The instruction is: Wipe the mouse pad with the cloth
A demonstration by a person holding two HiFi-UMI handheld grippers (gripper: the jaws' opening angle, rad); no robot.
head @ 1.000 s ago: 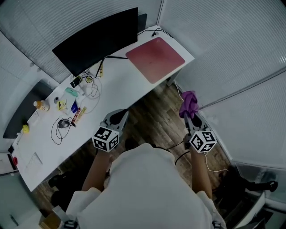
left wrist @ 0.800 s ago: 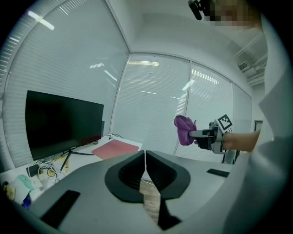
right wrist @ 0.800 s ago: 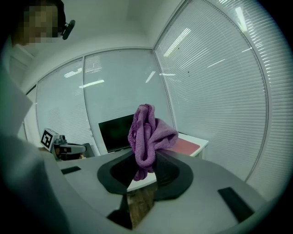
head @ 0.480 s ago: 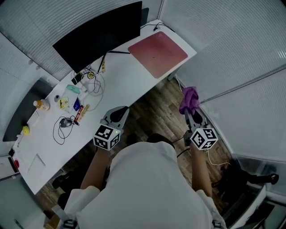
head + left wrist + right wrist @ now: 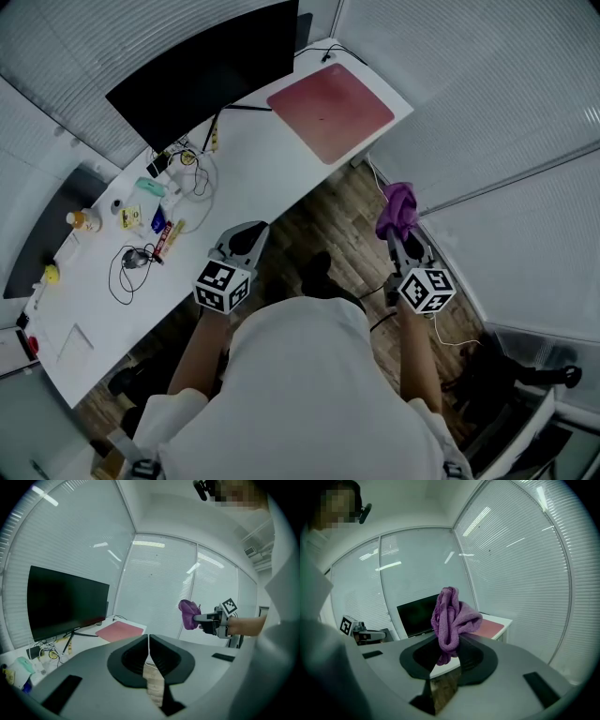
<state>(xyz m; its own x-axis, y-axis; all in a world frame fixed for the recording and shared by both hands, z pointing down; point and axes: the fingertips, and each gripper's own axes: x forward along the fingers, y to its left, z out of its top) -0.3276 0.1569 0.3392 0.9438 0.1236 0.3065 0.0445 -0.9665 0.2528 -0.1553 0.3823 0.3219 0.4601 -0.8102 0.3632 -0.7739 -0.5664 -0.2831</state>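
Now the right gripper (image 5: 397, 246), clamped on the purple cloth (image 5: 397, 208), sits well apart from the mouse pad (image 5: 330, 98), which lies ahead-left; the left gripper (image 5: 244, 242) is closed on nothing.

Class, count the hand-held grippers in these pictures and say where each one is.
2. The left gripper is near the desk at its front edge, jaws shut on nothing. The right gripper is over the wooden floor, off the desk, shut on the purple cloth.
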